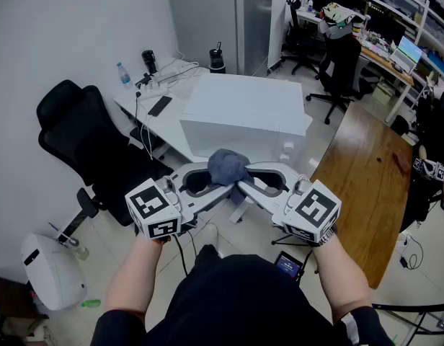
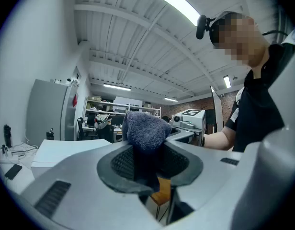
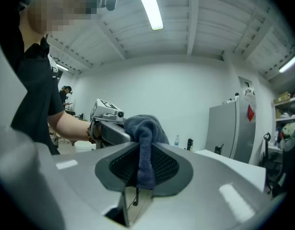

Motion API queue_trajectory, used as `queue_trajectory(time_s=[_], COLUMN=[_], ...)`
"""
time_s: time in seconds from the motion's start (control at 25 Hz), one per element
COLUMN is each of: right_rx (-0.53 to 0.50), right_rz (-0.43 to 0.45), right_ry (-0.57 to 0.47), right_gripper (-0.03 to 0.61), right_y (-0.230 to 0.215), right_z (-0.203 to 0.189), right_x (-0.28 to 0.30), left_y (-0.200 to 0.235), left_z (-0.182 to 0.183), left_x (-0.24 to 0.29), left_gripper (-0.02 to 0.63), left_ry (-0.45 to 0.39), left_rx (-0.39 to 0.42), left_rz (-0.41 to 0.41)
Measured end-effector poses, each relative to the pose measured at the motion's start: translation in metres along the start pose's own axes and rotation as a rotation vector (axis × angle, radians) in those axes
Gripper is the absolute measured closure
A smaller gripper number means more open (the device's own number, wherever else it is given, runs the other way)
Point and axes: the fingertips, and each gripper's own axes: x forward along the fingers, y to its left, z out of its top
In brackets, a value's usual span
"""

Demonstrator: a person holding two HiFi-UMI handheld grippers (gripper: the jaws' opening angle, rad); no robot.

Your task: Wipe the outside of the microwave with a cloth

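My right hand-held gripper (image 1: 243,187) is clamped on the cloth (image 1: 226,166), while my left hand-held gripper (image 1: 220,190) stands apart around it.

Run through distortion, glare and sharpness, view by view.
Head view: even soft light, sharp, little bowing. Left gripper view: heavy fisheye, dark corners, ceiling strip light blown out, cloth crisp. Right gripper view: same fisheye and vignette, overhead tube glaring.

A black office chair (image 1: 85,132) is seen beside a white desk (image 1: 164,126), on which a water bottle (image 1: 123,74), a black phone (image 1: 159,106) and a dark cup (image 1: 148,61) are set. A wooden table (image 1: 362,171) is placed at the right, and a white appliance (image 1: 52,272) is stood on the floor.
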Motion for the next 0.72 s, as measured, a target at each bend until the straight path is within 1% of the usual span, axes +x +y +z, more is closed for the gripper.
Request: queue_trajectory(time_s=[0.12, 0.2, 0.32, 0.44, 0.52, 0.64, 0.72], right_rx=[-0.018, -0.015, -0.033, -0.048, -0.04, -0.013, -0.004], right_rz=[0.014, 0.004, -0.029, -0.062, -0.074, -0.088, -0.111], right_ry=[0.022, 0.046, 0.088, 0.118, 0.128, 0.131, 0.132], right_gripper=[0.5, 0.491, 0.465, 0.462, 0.462, 0.479, 0.505], right_y=[-0.004, -0.01, -0.026, -0.044, -0.056, -0.074, -0.091], right_z=[-0.01, -0.015, -0.026, -0.035, -0.038, -0.04, -0.043], right_x=[0.01, 0.022, 0.044, 0.066, 0.081, 0.105, 0.12], left_y=[0.009, 0.023, 0.054, 0.091, 0.115, 0.151, 0.175], left_z=[-0.008, -0.013, -0.022, -0.033, -0.041, -0.055, -0.067], left_x=[-0.003, -0.006, -0.014, -0.029, -0.039, -0.051, -0.059], left_gripper=[0.516, 0.535, 0.543, 0.545, 0.545, 0.545, 0.545], left_ry=[0.007, 0.019, 0.026, 0.034, 0.052, 0.091, 0.117], left_rx=[0.01, 0.029, 0.048, 0.042, 0.049, 0.069, 0.075], left_rz=[0.012, 0.046, 0.125, 0.223, 0.281, 0.349, 0.39])
